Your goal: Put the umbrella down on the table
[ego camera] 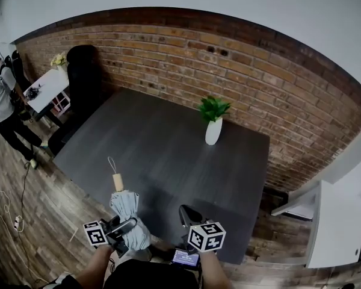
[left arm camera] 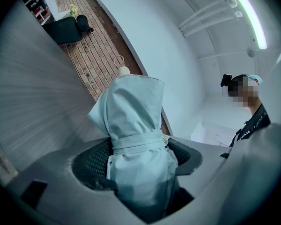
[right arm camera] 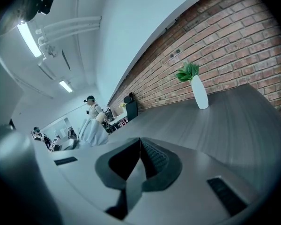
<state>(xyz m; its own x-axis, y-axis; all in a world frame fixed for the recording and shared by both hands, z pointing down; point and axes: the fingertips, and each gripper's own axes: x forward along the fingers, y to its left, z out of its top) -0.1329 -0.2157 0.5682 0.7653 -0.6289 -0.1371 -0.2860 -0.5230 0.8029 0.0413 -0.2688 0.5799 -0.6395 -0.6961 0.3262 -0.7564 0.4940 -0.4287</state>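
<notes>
The left gripper (left arm camera: 139, 153) clamps the folded umbrella (left arm camera: 133, 111). It should lay the umbrella flat inside the table's (ego camera: 168, 155) near edge. The right gripper (right arm camera: 140, 161) is closed and empty.

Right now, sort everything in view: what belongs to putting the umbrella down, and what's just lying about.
Job: folded pale blue-grey fabric umbrella, clamped in the left gripper; dark grey table.
Lying about: white vase with green plant; black chair; small white side table; shut, empty right gripper.
</notes>
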